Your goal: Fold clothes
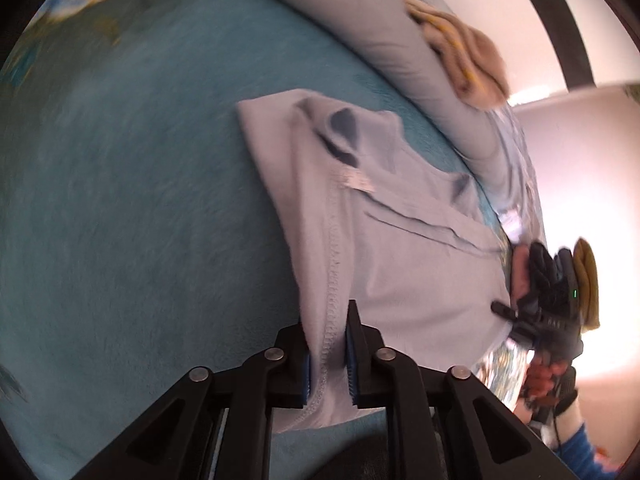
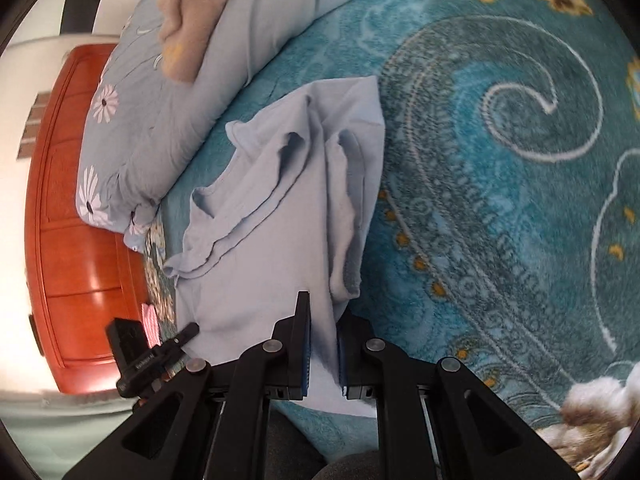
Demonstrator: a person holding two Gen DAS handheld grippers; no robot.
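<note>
The left hand-held gripper (image 1: pixel 328 360) pinches the stitched hem of a pale blue T-shirt (image 1: pixel 400 248); the right hand-held gripper (image 2: pixel 324 356) clamps a neighbouring edge. The shirt lies rumpled on the teal bedspread (image 2: pixel 500 200): light, limp, best held at hems.

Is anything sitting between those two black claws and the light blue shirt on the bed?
Nothing visible. The left gripper already has the light blue shirt's stitched hem between its fingers, and the right gripper has another edge. The pillow and tan cloth lie beyond, off to one side.
</note>
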